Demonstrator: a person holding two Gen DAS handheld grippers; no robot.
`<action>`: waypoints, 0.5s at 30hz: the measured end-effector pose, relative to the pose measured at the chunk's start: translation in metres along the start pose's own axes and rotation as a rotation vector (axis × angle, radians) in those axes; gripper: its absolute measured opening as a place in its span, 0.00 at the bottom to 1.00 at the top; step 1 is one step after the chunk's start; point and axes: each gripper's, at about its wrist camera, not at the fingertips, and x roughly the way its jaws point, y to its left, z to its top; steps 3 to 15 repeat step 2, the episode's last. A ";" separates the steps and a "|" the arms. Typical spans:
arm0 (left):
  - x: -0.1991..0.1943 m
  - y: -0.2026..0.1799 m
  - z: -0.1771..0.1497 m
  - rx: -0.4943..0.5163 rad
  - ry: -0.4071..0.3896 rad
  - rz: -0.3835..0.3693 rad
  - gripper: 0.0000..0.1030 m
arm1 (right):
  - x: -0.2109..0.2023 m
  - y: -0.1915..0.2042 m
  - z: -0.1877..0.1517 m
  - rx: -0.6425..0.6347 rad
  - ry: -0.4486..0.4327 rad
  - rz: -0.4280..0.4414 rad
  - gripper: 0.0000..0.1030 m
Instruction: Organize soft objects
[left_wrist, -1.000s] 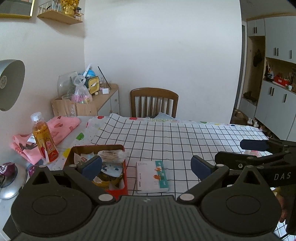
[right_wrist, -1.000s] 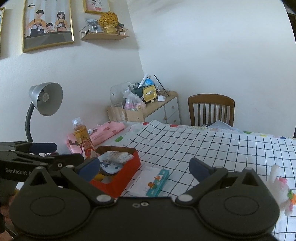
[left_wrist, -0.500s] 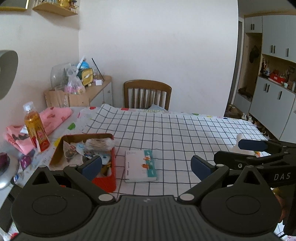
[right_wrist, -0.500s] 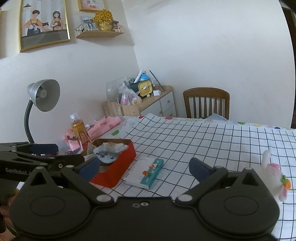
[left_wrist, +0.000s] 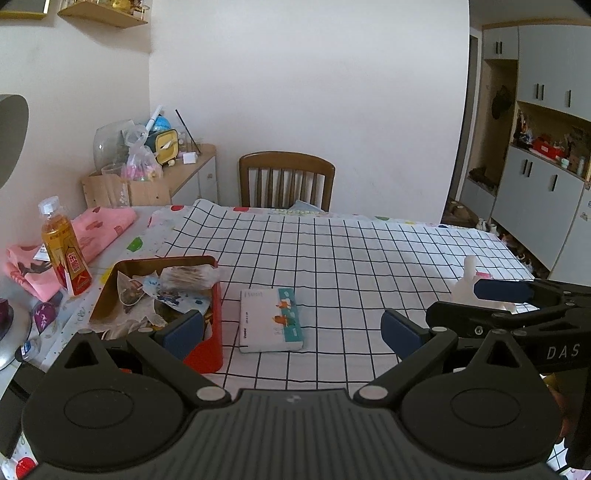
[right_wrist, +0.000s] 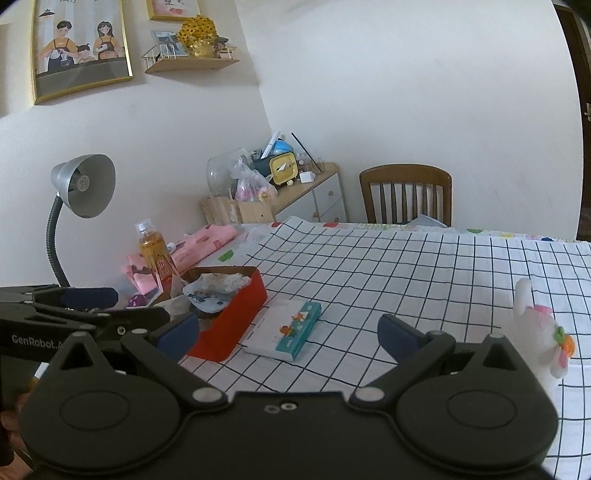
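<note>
Soft even daylight, sharp focus, fisheye-bent edges

Counter (left_wrist: 332, 258) has a black-grid white cloth. Lower left of the left view: red tin (left_wrist: 207, 332), open, stuffed with wrappers and paper scraps. Just right of it, apart, a white booklet with teal edge (left_wrist: 271, 319) lying flat. Left edge: orange drink bottle (left_wrist: 64, 247) upright, white cap, next to the tin. Upper centre: wooden chair (left_wrist: 286, 181) pushed in at the counter's far side. Left of the chair, a low cabinet (left_wrist: 192, 173) with a yellow clock (left_wrist: 166, 147), a glass jar and a plastic bag on top. Right edge: grey cupboards (left_wrist: 546, 155). Right view, left side: grey gooseneck lamp (right_wrist: 83, 188); upper left, framed picture (right_wrist: 81, 44) and wall shelf (right_wrist: 192, 62).
</note>
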 end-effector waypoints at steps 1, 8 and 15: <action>0.000 0.000 0.000 -0.002 0.002 -0.002 1.00 | 0.000 0.000 0.000 0.002 0.000 -0.002 1.00; 0.001 0.001 0.000 -0.004 0.003 -0.003 1.00 | 0.000 0.001 0.000 0.003 -0.001 -0.004 1.00; 0.001 0.001 0.000 -0.004 0.003 -0.003 1.00 | 0.000 0.001 0.000 0.003 -0.001 -0.004 1.00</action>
